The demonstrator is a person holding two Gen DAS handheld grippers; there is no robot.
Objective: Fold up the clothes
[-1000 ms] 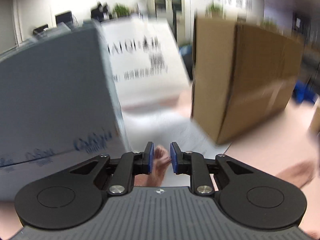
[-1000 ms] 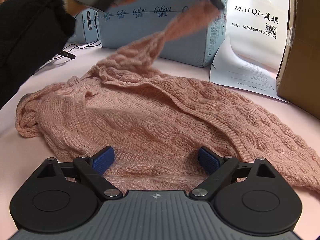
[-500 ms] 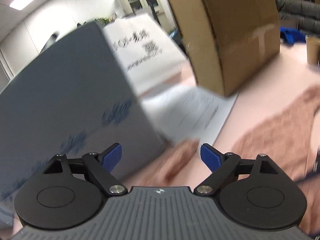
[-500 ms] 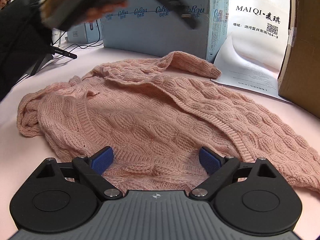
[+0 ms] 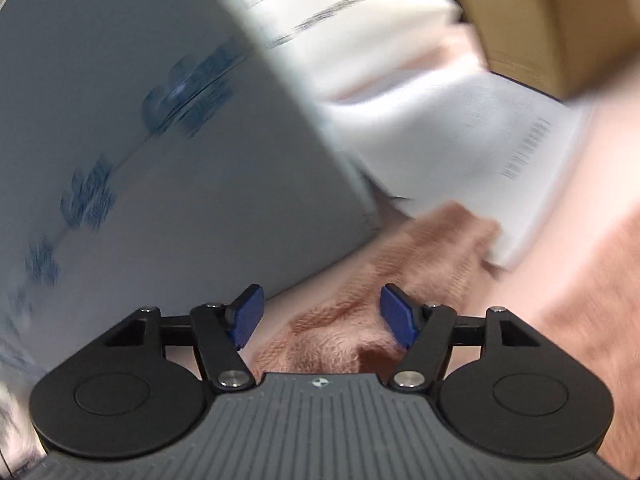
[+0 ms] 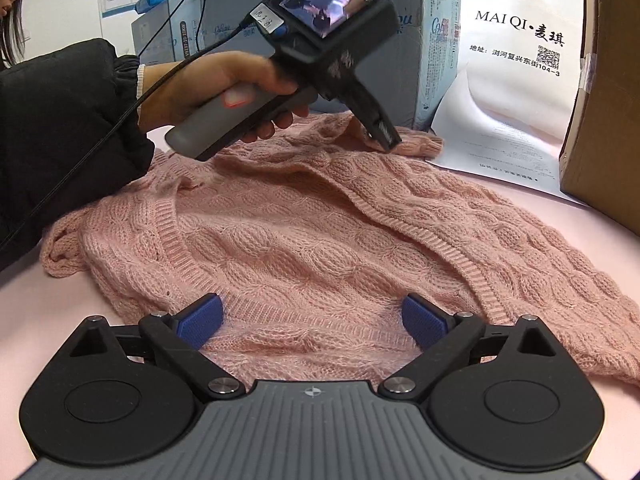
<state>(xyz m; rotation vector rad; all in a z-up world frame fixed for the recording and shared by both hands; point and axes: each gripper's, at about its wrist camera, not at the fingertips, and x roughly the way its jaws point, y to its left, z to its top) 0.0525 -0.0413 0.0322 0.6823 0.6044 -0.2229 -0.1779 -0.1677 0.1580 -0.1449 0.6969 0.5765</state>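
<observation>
In the left wrist view, motion blur smeared everything. The left gripper (image 5: 320,314) had its jaws spread over a pink sweater (image 5: 400,280) sleeve at lower centre, gripping nothing. A grey-blue box (image 5: 160,140) filled the upper left, its print unreadable.

In the right wrist view, the right gripper (image 6: 312,320) stood spread above the sweater's hem on the pink table (image 6: 600,232). The left device's fingertips were hidden behind its body at upper centre.

Two low wrist views (shared sweater (image 6: 320,240))
</observation>
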